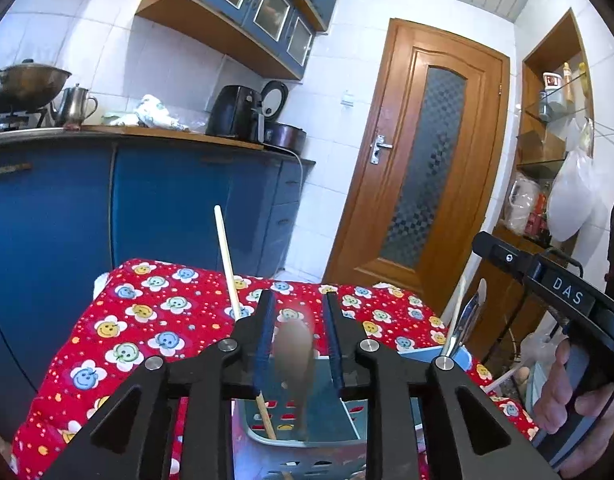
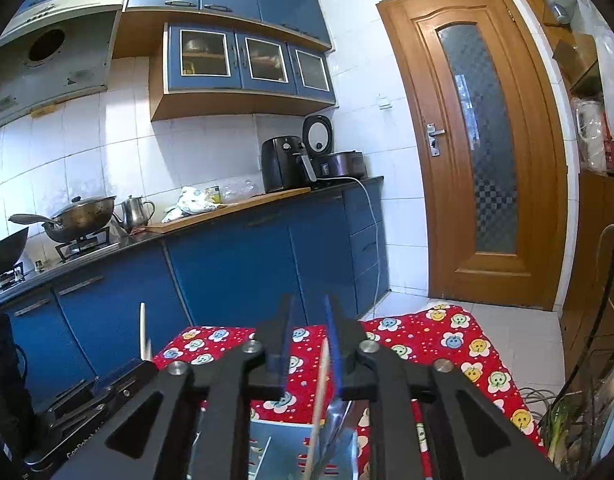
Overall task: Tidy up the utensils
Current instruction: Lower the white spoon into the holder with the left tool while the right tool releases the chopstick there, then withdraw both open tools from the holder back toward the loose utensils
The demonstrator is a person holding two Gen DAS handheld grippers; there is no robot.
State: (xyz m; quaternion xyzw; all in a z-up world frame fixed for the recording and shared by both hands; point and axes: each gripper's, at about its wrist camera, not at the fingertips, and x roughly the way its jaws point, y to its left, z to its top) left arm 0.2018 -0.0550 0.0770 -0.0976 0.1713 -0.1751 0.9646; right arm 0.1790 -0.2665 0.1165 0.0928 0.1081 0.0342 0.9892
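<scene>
My left gripper is open above a grey slotted basket on the red flowered cloth. A blurred brown utensil hangs between the blue pads, clear of both. A pale chopstick leans in the basket just left of the left finger. My right gripper is open over a light blue divided holder. A blurred chopstick and a shiny metal utensil stand between its fingers, close to the right pad. The same holder shows in the left view.
Blue floor cabinets with a countertop, air fryer and woks run along the left. A wooden door stands behind the table. Shelves and hanging bags are at the right. A hand grips the right tool's handle.
</scene>
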